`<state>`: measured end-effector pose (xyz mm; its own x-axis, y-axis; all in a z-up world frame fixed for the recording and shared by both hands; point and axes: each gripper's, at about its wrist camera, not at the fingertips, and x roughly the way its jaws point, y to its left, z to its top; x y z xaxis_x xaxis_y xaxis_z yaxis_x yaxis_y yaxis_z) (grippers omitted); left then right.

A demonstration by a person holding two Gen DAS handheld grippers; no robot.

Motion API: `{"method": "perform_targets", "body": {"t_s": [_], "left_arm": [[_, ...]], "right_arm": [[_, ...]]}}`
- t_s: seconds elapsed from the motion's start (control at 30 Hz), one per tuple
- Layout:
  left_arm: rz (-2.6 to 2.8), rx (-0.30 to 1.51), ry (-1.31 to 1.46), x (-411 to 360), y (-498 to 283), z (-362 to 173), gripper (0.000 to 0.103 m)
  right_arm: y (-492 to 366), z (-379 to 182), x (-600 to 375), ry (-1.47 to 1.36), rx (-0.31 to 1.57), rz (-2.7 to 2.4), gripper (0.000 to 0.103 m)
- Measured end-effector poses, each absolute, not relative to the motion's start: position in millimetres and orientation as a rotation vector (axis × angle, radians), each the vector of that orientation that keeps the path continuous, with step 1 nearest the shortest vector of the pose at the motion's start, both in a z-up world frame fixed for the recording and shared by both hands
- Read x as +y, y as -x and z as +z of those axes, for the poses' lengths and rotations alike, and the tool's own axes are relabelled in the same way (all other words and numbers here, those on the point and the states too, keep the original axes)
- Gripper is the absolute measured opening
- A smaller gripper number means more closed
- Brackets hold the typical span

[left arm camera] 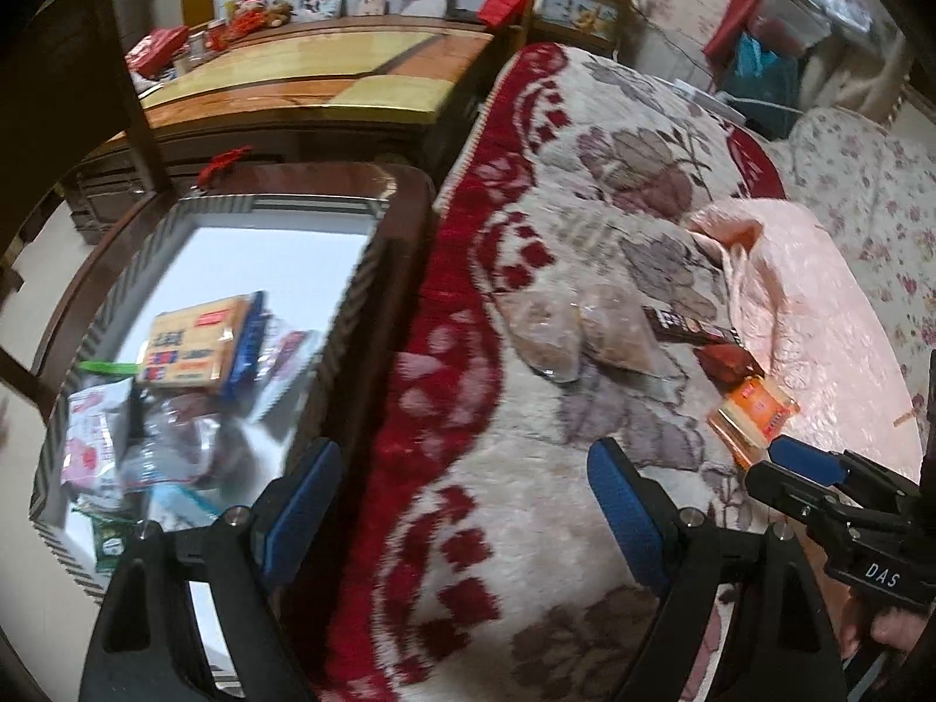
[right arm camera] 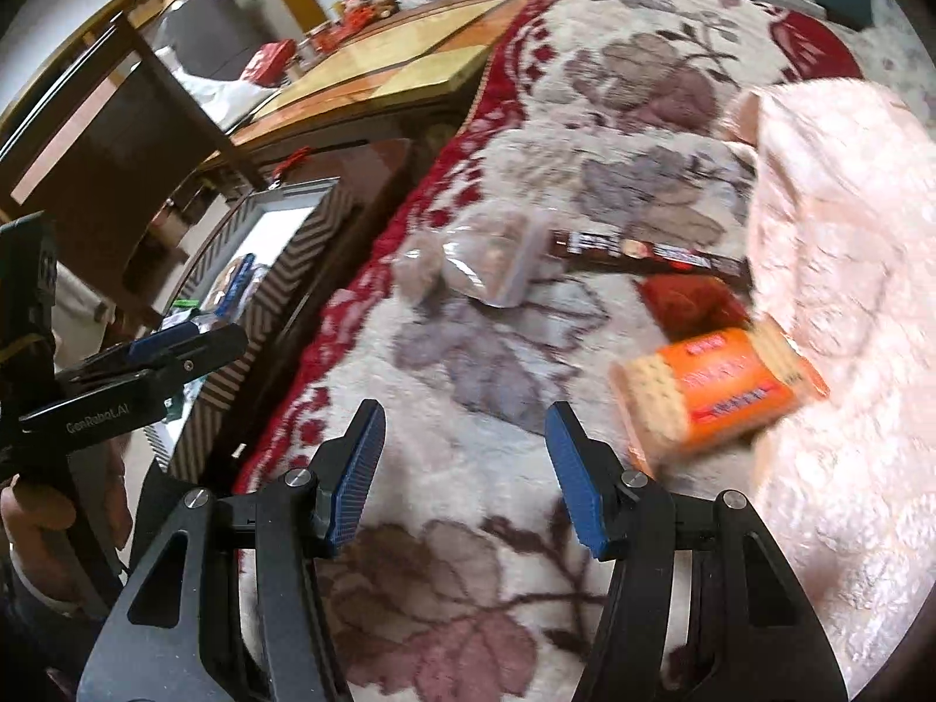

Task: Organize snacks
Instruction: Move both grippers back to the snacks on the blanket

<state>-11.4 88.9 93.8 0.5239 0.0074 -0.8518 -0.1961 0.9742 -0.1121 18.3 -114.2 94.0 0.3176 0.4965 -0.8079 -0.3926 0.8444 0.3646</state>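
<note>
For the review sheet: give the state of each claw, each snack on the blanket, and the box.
left claw: open, empty
right claw: open, empty
orange cracker pack: lying on blanket, unheld
red packet: lying flat, unheld
brown bar: lying flat, unheld
clear bag: lying on blanket, unheld
box: open-topped, snacks inside

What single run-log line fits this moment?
left gripper: open, empty | right gripper: open, empty | orange cracker pack: on blanket | box: holds snacks

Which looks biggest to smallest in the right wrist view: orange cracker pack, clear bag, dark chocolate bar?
1. orange cracker pack, though it lies nearest the camera
2. clear bag
3. dark chocolate bar, long but thin
</note>
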Motion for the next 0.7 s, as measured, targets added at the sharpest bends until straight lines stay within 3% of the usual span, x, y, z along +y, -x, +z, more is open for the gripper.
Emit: {"method": "perform_targets", "body": {"t_s": [0.7], "left_arm": [[0.043, 1.100, 0.173, 45, -21, 66, 0.088]], "right_arm": [[-30, 69, -170, -0.184, 1.133, 0.510, 0.060]]}}
